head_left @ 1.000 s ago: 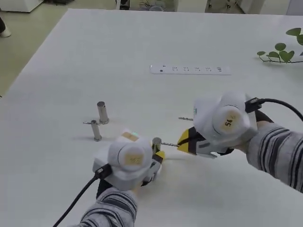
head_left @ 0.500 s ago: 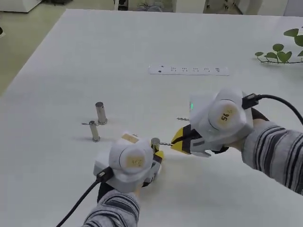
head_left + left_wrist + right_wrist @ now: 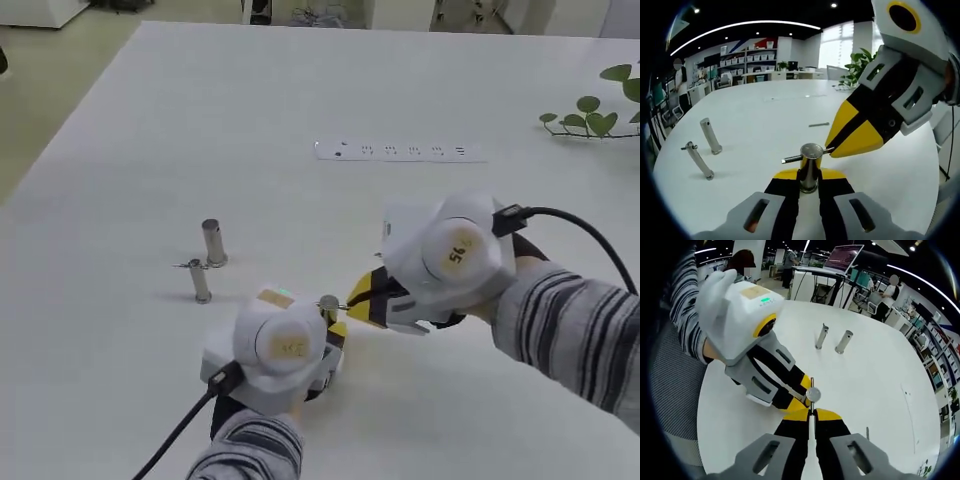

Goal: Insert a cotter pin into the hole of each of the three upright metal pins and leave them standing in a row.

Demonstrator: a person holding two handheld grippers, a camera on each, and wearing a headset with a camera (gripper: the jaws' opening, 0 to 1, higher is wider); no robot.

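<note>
The upright metal pin [image 3: 810,156] being worked on stands on the table [image 3: 300,110] right in front of the person. It's clamped low on its shaft between the jaws of the left gripper [image 3: 810,176]. The cotter pin [image 3: 790,159] is already through the hole near its head. One end pokes out the far side, and the other is pinched in the closed tips of the right gripper [image 3: 835,146].

The bit that matters: the cotter pin's long axis lies flat, crosswise to the standing pin, and runs straight in line with the right gripper's jaws. You can see it nicely in the right gripper view, leading from the tips through the pin's head. So the pin is dead ahead of those fingertips, nearly touching them, and any further push goes along that same line while the left one braces. Looks nearly seated to me, so I'd guess a small nudge and then let go.

Further out to the left there are two more: the pinned one [image 3: 201,283], with a cotter across its top, and just behind it the bare pin [image 3: 212,241]. The left gripper is the nearer one to that. A spare cotter pin [image 3: 819,124] lies flat on the table beyond the right gripper, well apart from the bare pin, so I reckon the right side grabs it.
</note>
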